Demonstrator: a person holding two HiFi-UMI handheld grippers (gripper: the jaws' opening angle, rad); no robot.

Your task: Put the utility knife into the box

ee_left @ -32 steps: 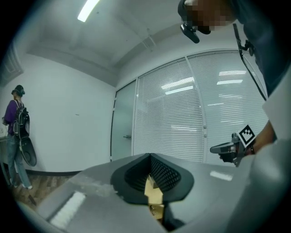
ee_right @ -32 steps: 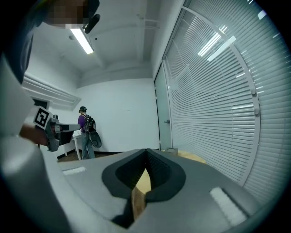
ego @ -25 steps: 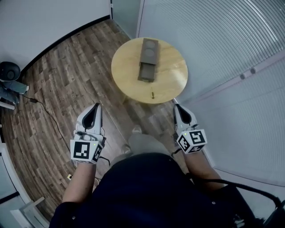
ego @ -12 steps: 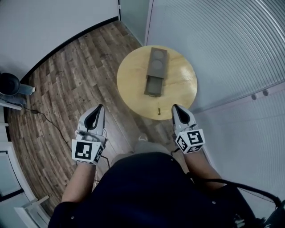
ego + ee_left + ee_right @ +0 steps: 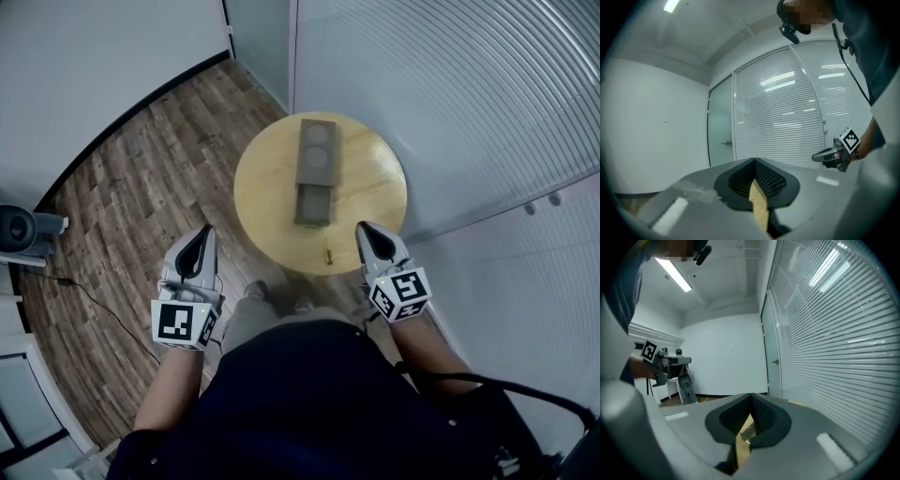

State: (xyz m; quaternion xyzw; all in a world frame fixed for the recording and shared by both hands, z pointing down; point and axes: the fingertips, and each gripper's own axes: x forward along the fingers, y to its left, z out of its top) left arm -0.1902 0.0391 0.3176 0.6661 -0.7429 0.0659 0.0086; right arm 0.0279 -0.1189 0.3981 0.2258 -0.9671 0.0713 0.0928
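Head view alone shows the layout: round table (image 5: 267, 202), long grey box (image 5: 314, 169) at its middle, utility knife (image 5: 327, 253) small, by near edge, apart from box. My right gripper (image 5: 362, 229) at table rim, near knife, not touching. My left gripper (image 5: 203, 232) over wood floor (image 5: 122, 187), off table. Gripper views give what head view can't: both jaw pairs closed tip to tip, empty. Each also catches other gripper, against blinds (image 5: 469, 94) or white wall.
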